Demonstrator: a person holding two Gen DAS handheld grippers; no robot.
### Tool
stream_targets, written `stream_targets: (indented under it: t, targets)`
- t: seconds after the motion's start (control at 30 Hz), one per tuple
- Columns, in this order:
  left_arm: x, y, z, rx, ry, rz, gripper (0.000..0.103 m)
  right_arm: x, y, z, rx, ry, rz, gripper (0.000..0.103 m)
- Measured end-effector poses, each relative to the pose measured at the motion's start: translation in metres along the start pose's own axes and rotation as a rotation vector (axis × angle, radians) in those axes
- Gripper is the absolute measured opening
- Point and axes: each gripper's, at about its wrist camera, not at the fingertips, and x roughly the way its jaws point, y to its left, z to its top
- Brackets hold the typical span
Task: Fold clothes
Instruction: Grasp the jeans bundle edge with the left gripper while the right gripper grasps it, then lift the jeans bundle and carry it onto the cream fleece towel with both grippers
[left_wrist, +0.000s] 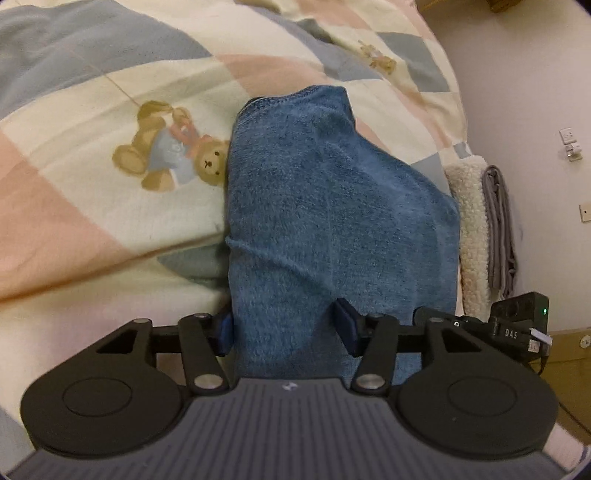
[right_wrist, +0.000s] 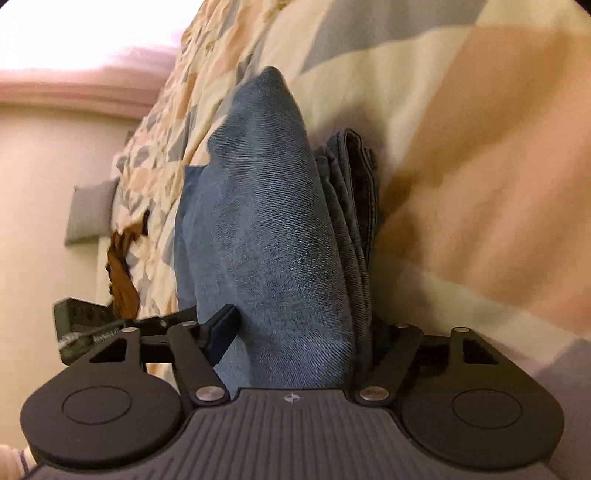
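Note:
A folded pair of blue jeans (left_wrist: 332, 192) lies on the patchwork bedspread (left_wrist: 110, 92) and runs away from both cameras. My left gripper (left_wrist: 286, 330) is shut on the near end, and its dark blue pads (left_wrist: 347, 328) press into the denim from either side. In the right wrist view the jeans (right_wrist: 266, 206) stand as a thick bundle, with darker folded layers (right_wrist: 354, 192) stacked on the right. My right gripper (right_wrist: 299, 339) is shut on this bundle. Its left pad (right_wrist: 221, 332) bears on the cloth, and the denim hides its right pad.
A cream fleece blanket (left_wrist: 469, 221) and a grey cloth (left_wrist: 498, 221) hang at the bed's right edge beside a wall with a socket (left_wrist: 570, 142). A brown garment (right_wrist: 122, 273) and a grey pillow (right_wrist: 92, 210) lie at the far left. The bedspread (right_wrist: 461, 129) is rumpled.

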Motion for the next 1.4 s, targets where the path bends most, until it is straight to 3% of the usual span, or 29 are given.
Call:
stream_targets:
  t: [0.13, 0.23, 0.3, 0.43, 0.53, 0.67, 0.83, 1.03, 1.23, 1.4]
  targets:
    - [-0.016, -0.027, 0.017, 0.138, 0.016, 0.026, 0.033, -0.014, 0.006, -0.010, 0.018, -0.080, 0.050, 0.041]
    - [-0.034, -0.066, 0.045, 0.295, -0.005, 0.021, 0.031, -0.030, 0.019, -0.030, 0.067, -0.174, 0.081, 0.039]
    - [-0.045, -0.100, 0.071, 0.413, -0.022, -0.015, 0.031, -0.045, 0.027, -0.043, 0.128, -0.276, 0.133, 0.038]
    - [-0.049, -0.191, 0.123, 0.695, -0.029, -0.126, 0.031, -0.094, 0.059, -0.060, 0.155, -0.582, 0.174, 0.038]
    - [-0.028, -0.264, 0.159, 0.891, 0.008, -0.238, 0.032, -0.131, 0.075, -0.065, 0.191, -0.805, 0.159, 0.037]
    - [0.036, -0.365, 0.189, 1.131, 0.095, -0.361, 0.032, -0.175, 0.074, -0.066, 0.282, -1.075, 0.094, 0.037]
    - [0.111, -0.470, 0.201, 1.326, 0.199, -0.450, 0.032, -0.219, 0.048, -0.057, 0.426, -1.294, 0.036, 0.037]
    - [0.158, -0.524, 0.192, 1.447, 0.275, -0.437, 0.032, -0.240, 0.021, -0.042, 0.576, -1.396, 0.037, 0.038]
    - [0.201, -0.516, 0.184, 1.486, 0.356, -0.420, 0.032, -0.226, -0.002, -0.031, 0.674, -1.384, 0.035, 0.038]
    - [0.230, -0.500, 0.183, 1.502, 0.375, -0.417, 0.034, -0.206, -0.023, -0.031, 0.712, -1.388, 0.000, 0.038]
